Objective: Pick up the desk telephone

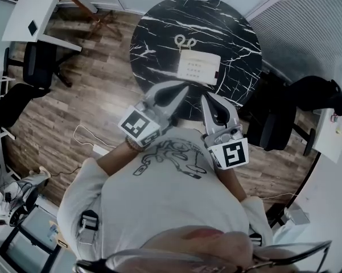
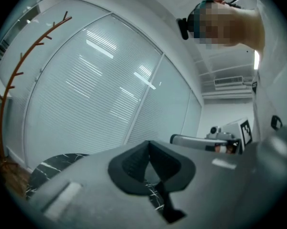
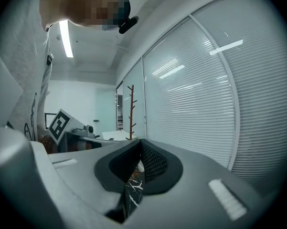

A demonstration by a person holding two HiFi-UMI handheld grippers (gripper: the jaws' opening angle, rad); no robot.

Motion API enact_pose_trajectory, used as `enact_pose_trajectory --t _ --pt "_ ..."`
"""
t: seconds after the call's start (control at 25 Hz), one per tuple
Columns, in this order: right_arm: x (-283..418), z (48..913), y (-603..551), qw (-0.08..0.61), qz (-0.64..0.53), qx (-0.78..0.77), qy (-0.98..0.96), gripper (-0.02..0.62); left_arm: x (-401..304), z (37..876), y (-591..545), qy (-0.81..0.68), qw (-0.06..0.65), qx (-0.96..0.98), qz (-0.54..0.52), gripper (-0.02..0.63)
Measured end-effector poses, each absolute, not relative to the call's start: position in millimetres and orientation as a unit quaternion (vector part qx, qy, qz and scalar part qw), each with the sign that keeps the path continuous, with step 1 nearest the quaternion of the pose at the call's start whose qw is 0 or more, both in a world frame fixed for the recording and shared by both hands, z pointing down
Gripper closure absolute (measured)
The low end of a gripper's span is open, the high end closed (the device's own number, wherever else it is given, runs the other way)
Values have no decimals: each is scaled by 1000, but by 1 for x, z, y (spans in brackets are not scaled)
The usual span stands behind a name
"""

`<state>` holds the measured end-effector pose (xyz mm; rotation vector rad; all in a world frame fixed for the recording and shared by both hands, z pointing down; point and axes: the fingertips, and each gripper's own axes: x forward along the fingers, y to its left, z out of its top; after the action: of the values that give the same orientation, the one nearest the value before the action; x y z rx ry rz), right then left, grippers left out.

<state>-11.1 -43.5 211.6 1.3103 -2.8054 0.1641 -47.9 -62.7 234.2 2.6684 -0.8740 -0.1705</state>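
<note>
Desk telephone: the desk telephone (image 1: 198, 67) is a pale box with rows of small keys. It sits on the round black marbled counter (image 1: 159, 33) in the upper middle of the head view, towards the counter's lower edge.
Cord: what looks like a looped cord (image 1: 185, 40) lies just above the telephone in the frame.
Left gripper: the left gripper (image 1: 181, 88) has its jaws pressed together with nothing between them. It sits just below and left of the telephone, not touching it.
Right gripper: the right gripper (image 1: 207, 98) is also closed and empty, just below the telephone's lower right corner and clear of it.
Likely handling: probably a light, stiff plastic shell with smooth sides that could slip. I cannot pick out the handset, but if it rests loose it may slide off when the base tilts, and the cord may drag.
Where to hold: I judge the two opposite side edges of the base best, one gripper on each, keeping it level. Both pairs of jaws would need to open first.
Head view only: it alone shows the telephone, the cord and how close the grippers are to them.
Gripper views only: each shows its own jaw tips meeting, a sliver of marble through the gap, the other gripper's marker cube, the window blinds (image 3: 205, 104) and a coat stand (image 2: 19, 80). Neither shows the telephone.
</note>
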Motion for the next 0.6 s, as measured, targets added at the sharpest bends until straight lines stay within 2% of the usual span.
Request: enact_pose_trajectory --t 0.6 --pt "1 234 -62 40 70 430 -899 588 -43 257 -83 -311 177 933 -42 603"
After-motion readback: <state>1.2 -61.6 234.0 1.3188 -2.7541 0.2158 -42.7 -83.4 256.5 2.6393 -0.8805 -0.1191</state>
